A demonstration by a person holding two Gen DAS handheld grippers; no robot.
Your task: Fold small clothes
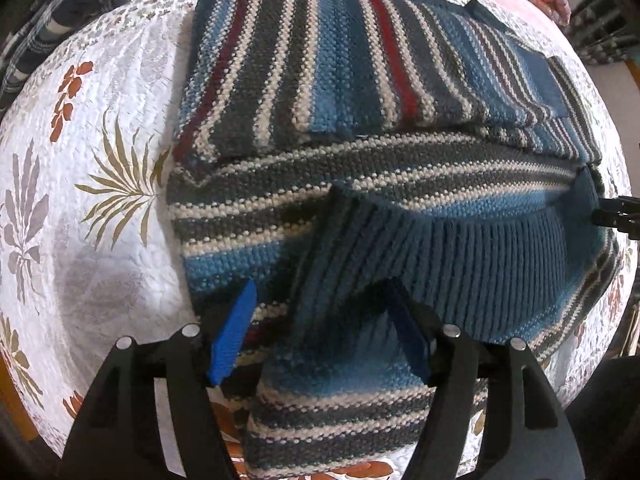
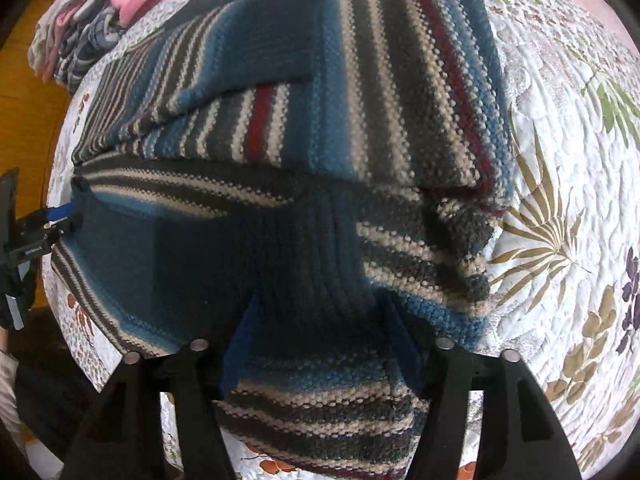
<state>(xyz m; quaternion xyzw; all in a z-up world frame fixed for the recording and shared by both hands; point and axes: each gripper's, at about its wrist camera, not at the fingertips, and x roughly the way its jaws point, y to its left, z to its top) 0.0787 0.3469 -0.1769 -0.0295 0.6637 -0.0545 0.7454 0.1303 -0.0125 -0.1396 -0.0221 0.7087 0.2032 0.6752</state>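
Two tools work the same near hem. The left tool (image 1: 320,320) has its blue pads spread wide, and knit fills the space between them; the cloth rises toward the camera there, yet I cannot tell whether the pads press it or merely straddle it. The right tool (image 2: 320,320) looks much the same in its own view: jaws wide apart, dark ribbed hem bunched between them, contact unclear. At the side edge of each view the other tool shows level with the hem, its tip at the cloth, so the two sit at opposite ends of that edge.

Outward from the tools lies the sweater (image 1: 360,120), a thick striped knit in blue, grey, cream and red, spread on the quilt (image 1: 100,160) of a bed and reaching nearly to the bed's near edge. Its far half lies flat with the sleeves folded in across the body; the ribbed hem (image 1: 460,256) is lifted into a soft ridge.

My judgement is that this knit is soft, fairly heavy for its size and not slippery. It will sag between two holds and stretch if pulled by one, so the ribbed hem, taken at both corners through all layers, is the best grip. Thick wool springs back, so a fold may need pressing flat.

Both tools point forward and down over the near edge, low to the bed, roughly parallel.
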